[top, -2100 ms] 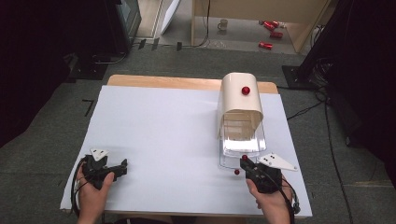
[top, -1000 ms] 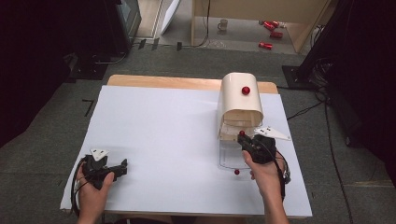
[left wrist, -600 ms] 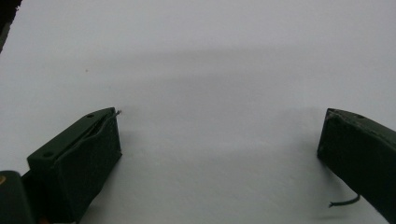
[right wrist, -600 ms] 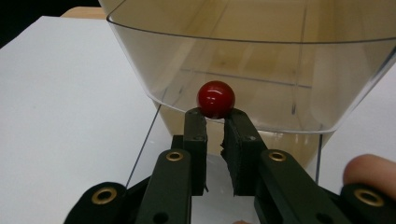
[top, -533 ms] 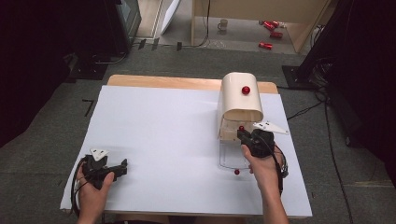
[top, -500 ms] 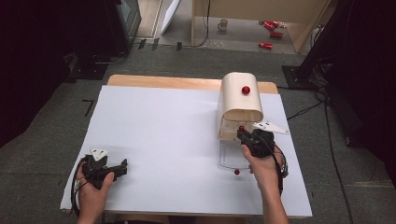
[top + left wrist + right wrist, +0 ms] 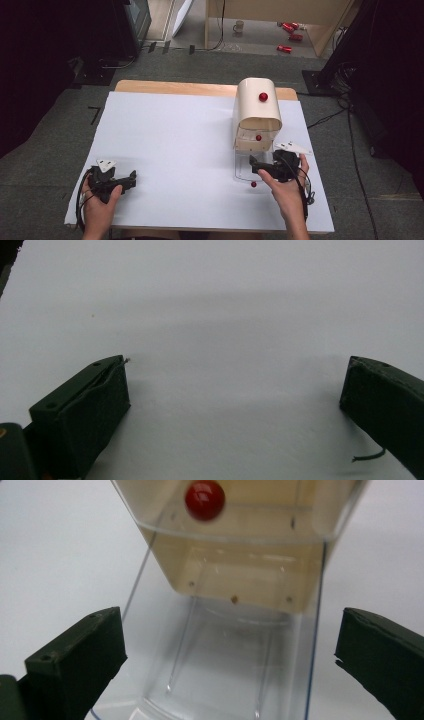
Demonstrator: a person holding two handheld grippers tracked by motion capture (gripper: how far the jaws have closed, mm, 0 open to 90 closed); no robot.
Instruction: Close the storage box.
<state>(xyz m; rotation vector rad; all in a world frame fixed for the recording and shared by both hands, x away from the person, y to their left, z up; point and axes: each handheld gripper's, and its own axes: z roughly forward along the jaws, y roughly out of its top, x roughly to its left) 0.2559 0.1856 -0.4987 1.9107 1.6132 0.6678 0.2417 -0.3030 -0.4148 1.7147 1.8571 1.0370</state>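
A cream box (image 7: 256, 107) with a rounded top and a red knob (image 7: 263, 96) stands at the table's right. A second red knob (image 7: 258, 137) (image 7: 205, 499) sits on the flap at its mouth. A clear tray (image 7: 243, 170) (image 7: 225, 680) sticks out in front, with a small red knob (image 7: 253, 184) at its near end. My right gripper (image 7: 264, 164) (image 7: 230, 630) hovers over that tray facing the box mouth. Its jaws have just been opening and stand wide with nothing gripped. My left gripper (image 7: 129, 179) (image 7: 235, 375) rests open on the white table cover.
The white cover (image 7: 175, 145) spans the table, with a wooden edge (image 7: 170, 87) at the back. On the floor beyond are a mug (image 7: 240, 25), red cans (image 7: 290, 32) and cables (image 7: 330, 117). Dark equipment stands at both sides.
The right gripper has let go of the red knob at the box mouth and drawn back a little toward me. The knob stays at the mouth. The left gripper has kept still.
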